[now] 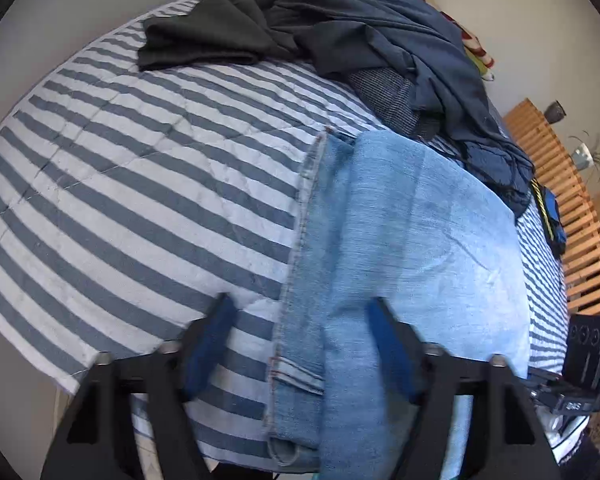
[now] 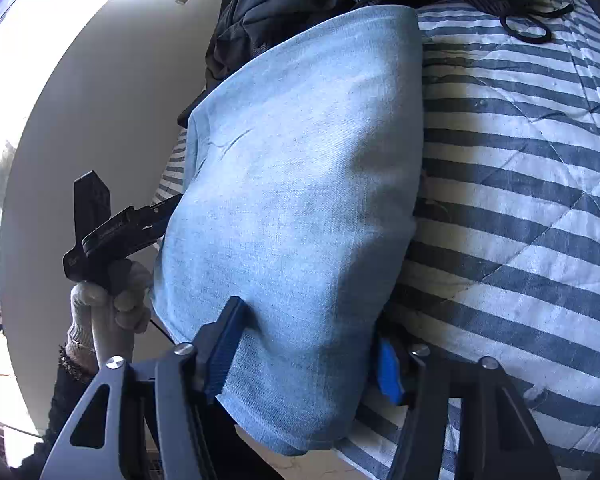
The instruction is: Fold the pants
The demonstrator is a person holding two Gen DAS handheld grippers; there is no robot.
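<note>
Both grippers (image 1: 300, 344) (image 2: 308, 356) straddle folded jeans (image 1: 412, 240).

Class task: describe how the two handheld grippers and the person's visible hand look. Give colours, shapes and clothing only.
The left gripper has black angular finger arms with silver screws and dark blue pads. The right gripper matches it, with brighter blue ribbed pads. The gloved hand wears a light grey knitted glove and a dark sleeve, gripping a pale handle below a black gripper body.

Light-blue denim pants (image 1: 412, 232) — folded into a flat, smooth panel — lie on the striped quilted bed (image 1: 140, 184), hem seams at one edge.
</note>
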